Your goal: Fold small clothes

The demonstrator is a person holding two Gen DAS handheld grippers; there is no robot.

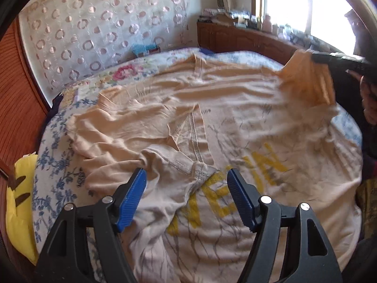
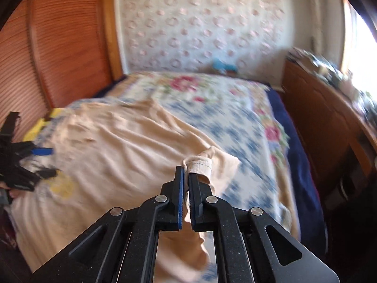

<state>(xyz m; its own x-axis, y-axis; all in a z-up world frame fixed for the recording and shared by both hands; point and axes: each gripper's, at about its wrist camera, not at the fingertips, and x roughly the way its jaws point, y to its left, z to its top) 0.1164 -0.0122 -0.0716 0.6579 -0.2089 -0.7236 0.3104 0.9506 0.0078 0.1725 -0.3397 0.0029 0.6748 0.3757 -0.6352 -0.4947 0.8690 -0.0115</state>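
Right gripper (image 2: 186, 173) clamped on T-shirt (image 1: 212, 108) sleeve, left gripper (image 1: 186, 176) apart above it, floral bedspread (image 2: 235, 118), yellow pillow (image 1: 18, 207)

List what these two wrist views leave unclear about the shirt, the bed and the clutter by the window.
- Yellow print on the shirt, left wrist view: partly hidden by a fold and the left claw.
- Bedspread, right wrist view: motion blur smears its pattern.
- Clutter on the cabinet, left wrist view: too small.

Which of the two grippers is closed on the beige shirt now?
The right gripper: its jaws are shut on a hemmed sleeve edge of the beige shirt. The left gripper stands open above the shirt, pinching nothing.
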